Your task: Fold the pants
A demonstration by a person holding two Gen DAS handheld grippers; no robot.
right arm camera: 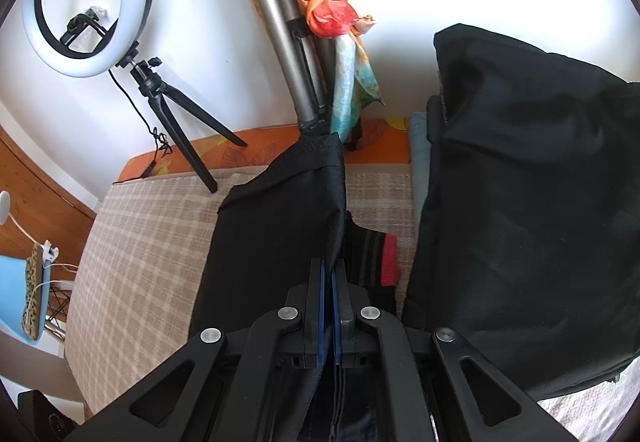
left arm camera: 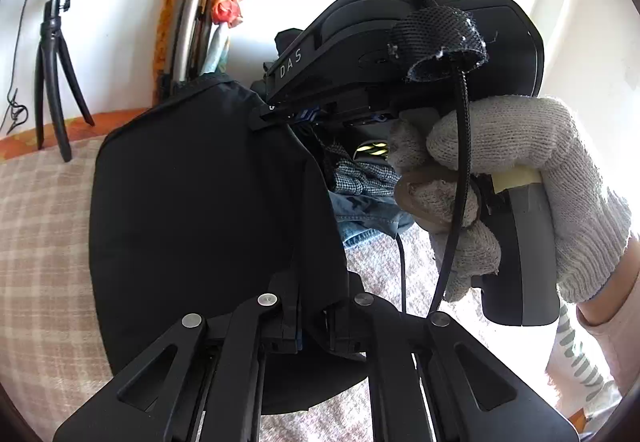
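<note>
The black pants (left arm camera: 208, 210) hang as a broad dark sheet over the plaid-covered bed (left arm camera: 44, 226). My left gripper (left arm camera: 308, 322) is shut on their near edge, and the cloth drapes over its fingertips. In the left wrist view my right gripper (left arm camera: 262, 119), held by a gloved hand (left arm camera: 516, 178), pinches the far upper edge of the same sheet. In the right wrist view my right gripper (right arm camera: 330, 274) is shut on a fold of the pants (right arm camera: 276, 234), which trail away towards the hem at the back.
A ring light on a small tripod (right arm camera: 176, 122) stands at the bed's far edge by the wall. A larger tripod with a tied scarf (right arm camera: 320, 2) leans there. A big black cloth mass (right arm camera: 520, 202) fills the right. A red-striped garment (right arm camera: 386, 258) and other clothes (left arm camera: 368, 202) lie nearby.
</note>
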